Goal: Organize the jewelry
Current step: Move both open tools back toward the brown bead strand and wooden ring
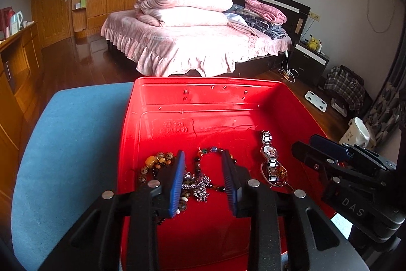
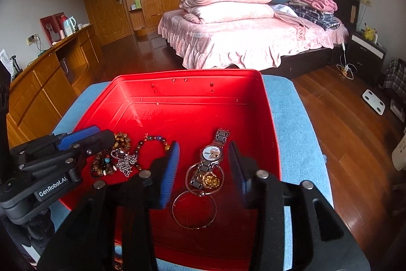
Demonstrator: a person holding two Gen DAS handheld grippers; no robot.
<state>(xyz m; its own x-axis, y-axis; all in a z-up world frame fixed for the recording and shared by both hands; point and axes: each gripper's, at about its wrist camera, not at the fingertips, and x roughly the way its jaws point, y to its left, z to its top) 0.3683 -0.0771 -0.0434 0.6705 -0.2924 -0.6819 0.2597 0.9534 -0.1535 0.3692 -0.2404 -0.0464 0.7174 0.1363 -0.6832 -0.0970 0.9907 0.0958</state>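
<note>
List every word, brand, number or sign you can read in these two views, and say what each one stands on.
"GenRobot.AI" stands on the body of the left gripper, read in the right wrist view.
"DAS" stands on the body of the right gripper, read in the left wrist view; more may be cut off.
Embossed characters on the floor of the red tray: too faint to read.
Watch dial: markings too small to read.

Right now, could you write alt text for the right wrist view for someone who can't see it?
An open right gripper hovers over a silver wristwatch, thin bangles and a gold trinket in a red tray. Left of them lie bead bracelets and a chain near the left gripper.
</note>
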